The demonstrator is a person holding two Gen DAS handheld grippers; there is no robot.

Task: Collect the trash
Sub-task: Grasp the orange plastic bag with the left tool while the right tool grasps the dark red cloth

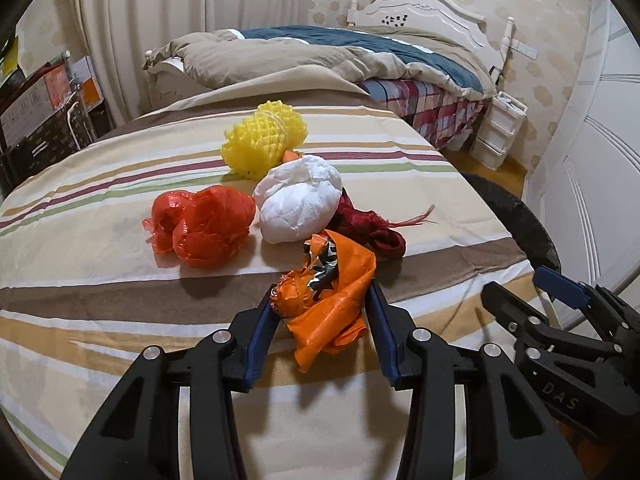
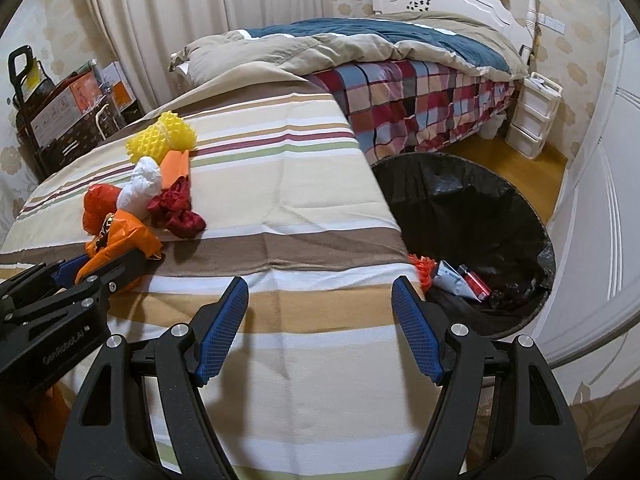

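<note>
On the striped cloth point(image 1: 100, 240) draped over the counter, seen from the left wrist, the left tool point(image 1: 324, 300) has its blue pads pressed against both sides of a crumpled orange plastic bag point(image 1: 332, 300); the grip looks made, though I can't tell whether the bag is off the cloth yet. Just beyond it lie a red plastic bag point(image 1: 202, 226), a white wad of paper point(image 1: 298, 200), a dark red crumpled piece point(image 1: 372, 228) and, farthest back, a yellow foam net point(image 1: 262, 142). A small orange scrap point(image 1: 291, 156) peeps out between the net and the white wad. The right tool point(image 1: 560, 304) shows at the right edge, apart from the pile.

From the right wrist, the right tool point(image 2: 320, 312) hovers over bare striped cloth with its jaws spread wide and nothing between them. The pile sits well off to its left, where the left tool point(image 2: 100, 268) clamps the orange bag. To the right, just past the counter's edge, stands a bin with a black liner point(image 2: 460, 200); an orange bit point(image 2: 424, 268) and a white-and-red packet point(image 2: 464, 280) already lie in it.

So I'd judge the work begun but mostly ahead: a few pieces binned, one in hand, five left on the cloth.
</note>
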